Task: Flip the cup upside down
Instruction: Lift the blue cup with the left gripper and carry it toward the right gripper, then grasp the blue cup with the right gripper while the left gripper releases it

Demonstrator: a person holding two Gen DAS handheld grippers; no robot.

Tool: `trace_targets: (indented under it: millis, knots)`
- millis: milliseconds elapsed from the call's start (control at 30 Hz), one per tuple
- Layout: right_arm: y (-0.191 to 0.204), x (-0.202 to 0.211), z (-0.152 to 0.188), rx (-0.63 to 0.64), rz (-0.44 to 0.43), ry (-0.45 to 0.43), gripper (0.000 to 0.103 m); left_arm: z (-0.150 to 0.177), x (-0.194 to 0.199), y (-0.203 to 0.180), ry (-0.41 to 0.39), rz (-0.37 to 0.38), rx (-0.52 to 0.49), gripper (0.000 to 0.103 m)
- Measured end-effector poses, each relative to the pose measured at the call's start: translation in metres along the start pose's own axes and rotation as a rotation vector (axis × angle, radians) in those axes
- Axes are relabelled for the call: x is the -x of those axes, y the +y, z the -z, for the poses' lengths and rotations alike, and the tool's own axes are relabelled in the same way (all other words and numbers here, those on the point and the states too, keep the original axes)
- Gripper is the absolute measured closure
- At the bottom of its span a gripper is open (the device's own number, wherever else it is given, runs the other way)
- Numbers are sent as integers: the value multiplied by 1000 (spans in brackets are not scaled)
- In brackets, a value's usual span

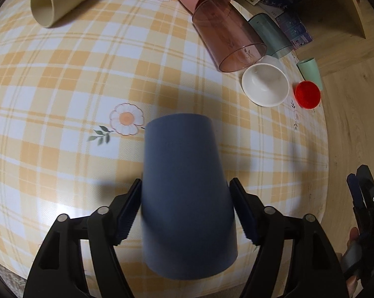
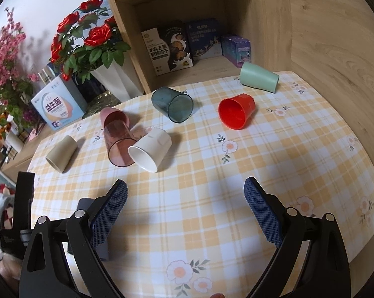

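A blue-grey cup sits between the fingers of my left gripper, closed base pointing away from the camera, wide end toward it. The cup is motion-blurred, and the pads sit close at its sides with a thin gap at each. In the right wrist view a sliver of this cup shows behind the left finger. My right gripper is open and empty above the checked tablecloth; it also shows at the right edge of the left wrist view.
Several cups lie on their sides: beige, clear pink, white, dark teal, red, mint. A wooden shelf with boxes and flower vases stand behind the table.
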State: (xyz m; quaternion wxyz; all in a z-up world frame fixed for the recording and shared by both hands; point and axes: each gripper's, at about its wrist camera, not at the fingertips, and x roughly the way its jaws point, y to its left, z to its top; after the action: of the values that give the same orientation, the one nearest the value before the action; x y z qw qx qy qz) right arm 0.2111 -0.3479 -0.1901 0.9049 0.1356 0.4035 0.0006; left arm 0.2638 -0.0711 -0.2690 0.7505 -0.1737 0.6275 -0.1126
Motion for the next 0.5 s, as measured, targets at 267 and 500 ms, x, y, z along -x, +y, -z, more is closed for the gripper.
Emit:
trace_targets:
  millis: [267,500]
  knots:
    - [13,0,4,33,-15,32,11,8,60,16,-171,19,-54,9]
    - [47,-18,4,85,-106,122,11,13,132,57,-464,-188,-93,6]
